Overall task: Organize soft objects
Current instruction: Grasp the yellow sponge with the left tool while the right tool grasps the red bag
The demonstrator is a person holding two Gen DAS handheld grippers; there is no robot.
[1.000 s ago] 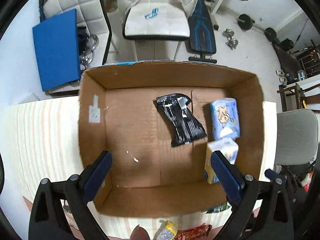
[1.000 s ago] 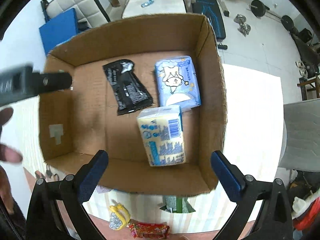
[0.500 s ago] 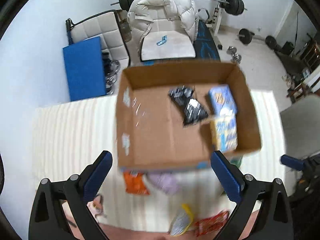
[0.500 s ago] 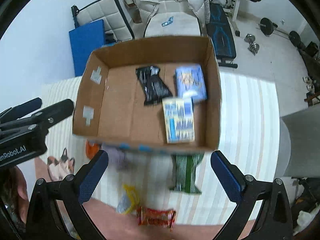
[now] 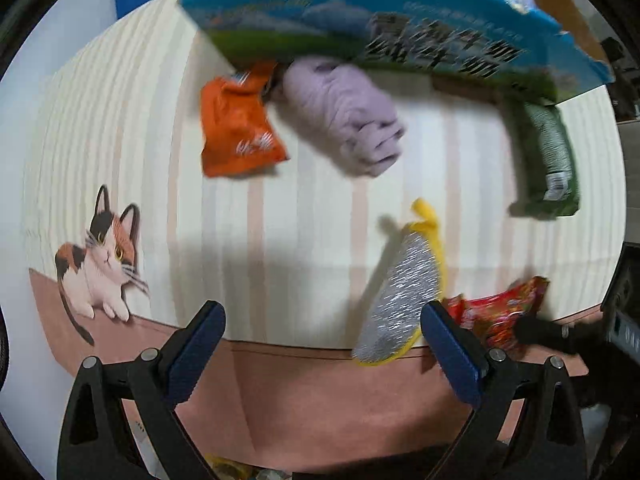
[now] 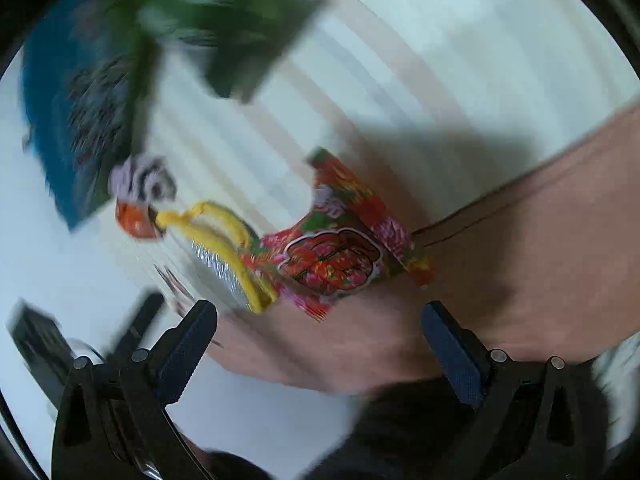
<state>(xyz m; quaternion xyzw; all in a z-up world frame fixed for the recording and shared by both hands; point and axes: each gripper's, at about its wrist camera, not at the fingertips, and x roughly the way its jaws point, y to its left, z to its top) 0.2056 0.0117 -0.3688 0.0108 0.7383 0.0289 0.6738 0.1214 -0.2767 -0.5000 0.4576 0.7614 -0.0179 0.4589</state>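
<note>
Soft items lie on the striped tablecloth in front of a cardboard box with a blue and green printed side. In the left wrist view I see an orange packet, a rolled lilac cloth, a green packet, a silver and yellow scrubber and a red flowered packet. My left gripper is open and empty above the table's near edge. My right gripper is open and empty just short of the red flowered packet, with the scrubber to its left.
A printed cat marks the cloth's left corner. The brown border runs along the table's near edge. The right gripper's body shows at the right of the left wrist view. The right wrist view is blurred.
Both grippers have pulled back from over the box and dropped low toward the loose items at the table's front. The box has slid to the top of both views. Both stay open.
</note>
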